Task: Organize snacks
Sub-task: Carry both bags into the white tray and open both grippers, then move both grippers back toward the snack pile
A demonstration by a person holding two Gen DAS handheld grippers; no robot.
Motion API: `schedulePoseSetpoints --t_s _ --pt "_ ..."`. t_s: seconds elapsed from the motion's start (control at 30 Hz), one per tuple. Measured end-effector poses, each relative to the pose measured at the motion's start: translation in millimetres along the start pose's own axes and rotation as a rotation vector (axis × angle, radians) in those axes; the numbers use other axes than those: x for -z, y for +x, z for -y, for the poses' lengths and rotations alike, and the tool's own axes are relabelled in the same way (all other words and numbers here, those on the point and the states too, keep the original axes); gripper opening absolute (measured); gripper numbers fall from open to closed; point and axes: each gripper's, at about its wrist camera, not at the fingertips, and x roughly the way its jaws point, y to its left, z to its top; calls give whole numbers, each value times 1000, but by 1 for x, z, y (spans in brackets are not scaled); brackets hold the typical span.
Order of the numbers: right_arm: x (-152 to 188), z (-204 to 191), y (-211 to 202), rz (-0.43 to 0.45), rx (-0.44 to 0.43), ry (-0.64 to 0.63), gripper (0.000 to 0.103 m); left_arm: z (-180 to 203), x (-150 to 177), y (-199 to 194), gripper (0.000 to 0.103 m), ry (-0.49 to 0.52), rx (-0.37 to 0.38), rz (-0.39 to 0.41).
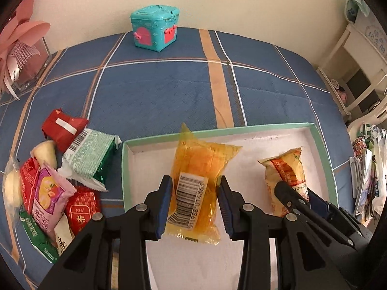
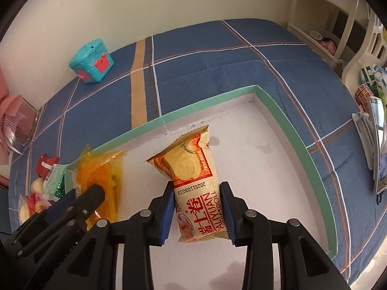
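Gripping an orange pack (image 1: 196, 188) in my left gripper (image 1: 195, 205) and a swiss roll (image 2: 197, 188) in my right gripper (image 2: 197, 210), I hold both over the tray (image 1: 326, 159), roll rightmost; loose snacks (image 1: 55, 183) lie left of the tray.

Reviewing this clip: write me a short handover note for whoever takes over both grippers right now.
Left gripper: shut on the orange packet, held over the left part of the green-rimmed tray.
Right gripper: shut on the Swiss roll packet, held over the tray's middle.
Whether either packet touches the tray floor cannot be told.
Done: two snacks brought to the tray; nothing else lies in it.
Left: release both, then fetch the snack pile from the blue checked cloth left of the tray.
The teal toy box at the back wall is untouched.
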Motion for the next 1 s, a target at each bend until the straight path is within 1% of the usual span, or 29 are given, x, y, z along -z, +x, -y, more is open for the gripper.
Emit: schedulePoseSetpoints --t_s 0.07,0.13,0.2,0.23,0.27,0.33,0.37,0.4,0.43,0.53,0.67,0.77,0.93,1.0 --pt "1 2 2 -4 11 9 40 -1 0 0 40 0 -6 -3" --pt "1 4 3 -8 22 9 40 -3 -1 0 44 -1 -19 -8" --pt "2 4 2 -8 28 7 43 -6 0 -3 57 -3 -42 -7" --pt "2 4 0 -7 27 6 47 -7 1 -4 60 -6 -50 -8" --pt "2 4 -2 -6 29 3 56 -10 2 -7 64 -13 -61 -11" --pt "3 4 -5 -9 35 -2 67 -15 5 -10 66 -24 -67 -14" --pt "4 3 -6 -11 38 -4 68 -18 7 -12 67 -30 -73 -14" --pt "5 3 -7 -14 41 -6 68 -21 9 -14 73 -36 -82 -14" --pt "6 3 -8 -18 44 -7 69 -24 10 -16 77 -42 -87 -15" --pt "9 2 -9 -31 49 -12 72 -33 17 -23 78 -68 -94 -14" --pt "15 -3 -16 -20 64 -40 79 -42 22 -31 79 -91 -106 -13" --pt "19 -6 -24 -8 60 -49 83 -50 26 -39 89 -99 -140 0" --pt "26 -15 -30 9 46 -78 91 -64 33 -55 90 -115 -157 27" --pt "30 -18 -32 12 43 -90 94 -68 38 -61 94 -111 -175 42"
